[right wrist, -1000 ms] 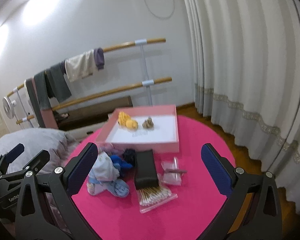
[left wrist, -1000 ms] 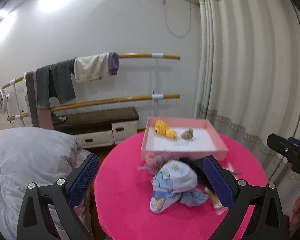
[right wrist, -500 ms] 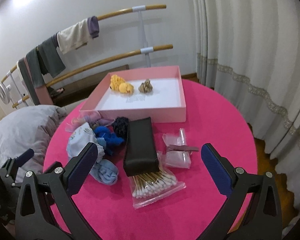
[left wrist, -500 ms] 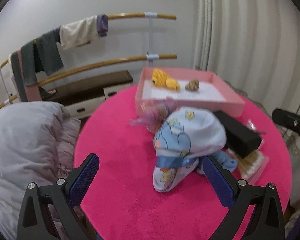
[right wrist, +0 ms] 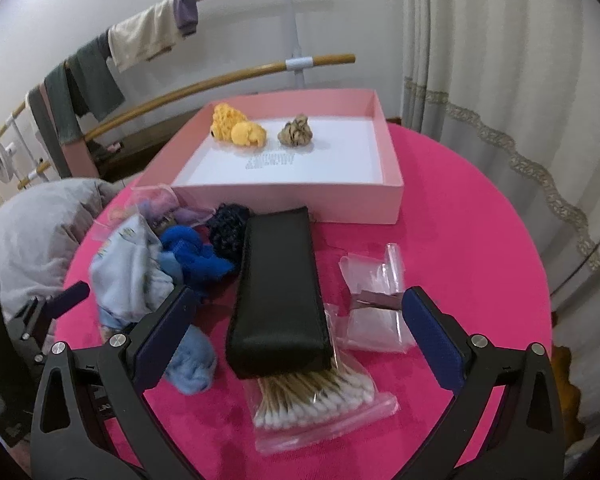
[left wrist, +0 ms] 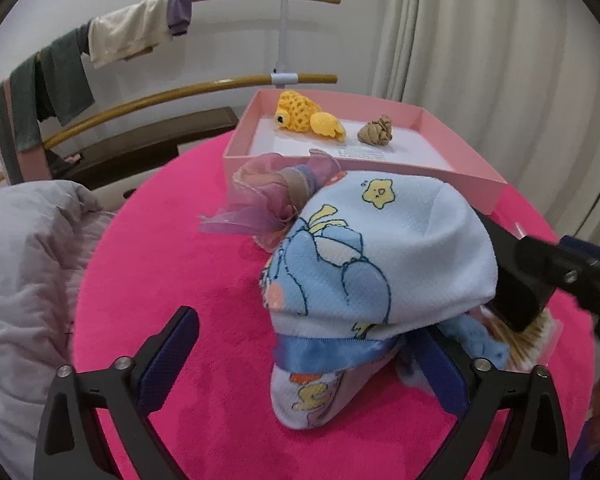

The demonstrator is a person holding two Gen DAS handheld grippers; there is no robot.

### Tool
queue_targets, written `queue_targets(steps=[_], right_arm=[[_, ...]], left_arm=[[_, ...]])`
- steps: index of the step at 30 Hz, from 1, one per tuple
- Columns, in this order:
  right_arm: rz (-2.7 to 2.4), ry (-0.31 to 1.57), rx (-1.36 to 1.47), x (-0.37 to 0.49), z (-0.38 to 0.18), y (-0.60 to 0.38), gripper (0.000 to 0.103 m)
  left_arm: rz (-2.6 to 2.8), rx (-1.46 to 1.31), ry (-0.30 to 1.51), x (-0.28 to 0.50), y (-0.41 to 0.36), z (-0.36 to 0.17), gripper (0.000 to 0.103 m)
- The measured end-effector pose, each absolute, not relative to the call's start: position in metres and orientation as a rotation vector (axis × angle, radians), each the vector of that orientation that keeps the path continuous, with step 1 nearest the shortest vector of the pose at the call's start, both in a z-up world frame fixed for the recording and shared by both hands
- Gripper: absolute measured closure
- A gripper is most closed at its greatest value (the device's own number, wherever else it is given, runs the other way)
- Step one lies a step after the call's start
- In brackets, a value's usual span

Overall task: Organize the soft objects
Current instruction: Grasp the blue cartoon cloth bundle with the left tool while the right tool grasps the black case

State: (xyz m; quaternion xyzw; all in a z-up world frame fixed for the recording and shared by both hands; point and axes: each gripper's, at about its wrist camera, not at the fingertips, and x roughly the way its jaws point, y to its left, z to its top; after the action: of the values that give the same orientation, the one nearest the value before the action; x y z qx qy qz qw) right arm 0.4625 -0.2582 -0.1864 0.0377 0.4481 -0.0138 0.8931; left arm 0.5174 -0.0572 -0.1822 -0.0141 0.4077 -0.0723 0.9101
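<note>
Left wrist view shows I have brought my left hand-held gripper (left wrist: 312,360), fingers spread wide and empty, down around the pale blue cartoon-print baby hat (left wrist: 376,264) on the pink round counter (left wrist: 172,248), with the pink shallow cardboard tray (left wrist: 380,168) at twelve o'clock, so a grab looks close.

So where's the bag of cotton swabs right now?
In the right wrist view the bag of cotton swabs lies on the pink table, low in the middle, its far end tucked under the black case.
</note>
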Motion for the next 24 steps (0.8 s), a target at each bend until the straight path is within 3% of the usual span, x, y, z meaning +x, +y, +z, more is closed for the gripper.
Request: queue_targets(steps=[5, 7, 9, 10, 11, 12, 18, 24], right_arm=[[-0.022, 0.981, 0.020, 0.479, -0.207, -0.252, 0.009], [-0.028, 0.993, -0.028, 0.484, -0.213, -0.247, 0.016], [-0.026, 1.007, -0.035, 0.485, -0.218, -0.247, 0.035], [-0.016, 1.004, -0.036, 0.485, -0.217, -0.247, 0.038], [-0.001, 1.001, -0.035, 0.483, -0.217, -0.247, 0.052], [0.019, 0.999, -0.021, 0.481, -0.215, -0.248, 0.056], [0.026, 0.929, 0.056, 0.461, -0.199, -0.261, 0.065], [0.029, 0.882, 0.067, 0.445, -0.175, -0.266, 0.066]], left_arm=[[-0.231, -0.063, 0.888, 0.538, -0.059, -0.191, 0.050], [-0.233, -0.051, 0.887, 0.541, -0.061, -0.191, 0.051], [-0.232, -0.050, 0.889, 0.543, -0.062, -0.192, 0.054], [-0.234, -0.057, 0.890, 0.542, -0.061, -0.191, 0.054], [-0.238, -0.064, 0.888, 0.542, -0.060, -0.191, 0.055], [-0.238, -0.067, 0.886, 0.541, -0.060, -0.191, 0.056], [-0.221, -0.057, 0.859, 0.521, -0.060, -0.180, 0.060], [-0.208, -0.041, 0.812, 0.494, -0.065, -0.160, 0.061]])
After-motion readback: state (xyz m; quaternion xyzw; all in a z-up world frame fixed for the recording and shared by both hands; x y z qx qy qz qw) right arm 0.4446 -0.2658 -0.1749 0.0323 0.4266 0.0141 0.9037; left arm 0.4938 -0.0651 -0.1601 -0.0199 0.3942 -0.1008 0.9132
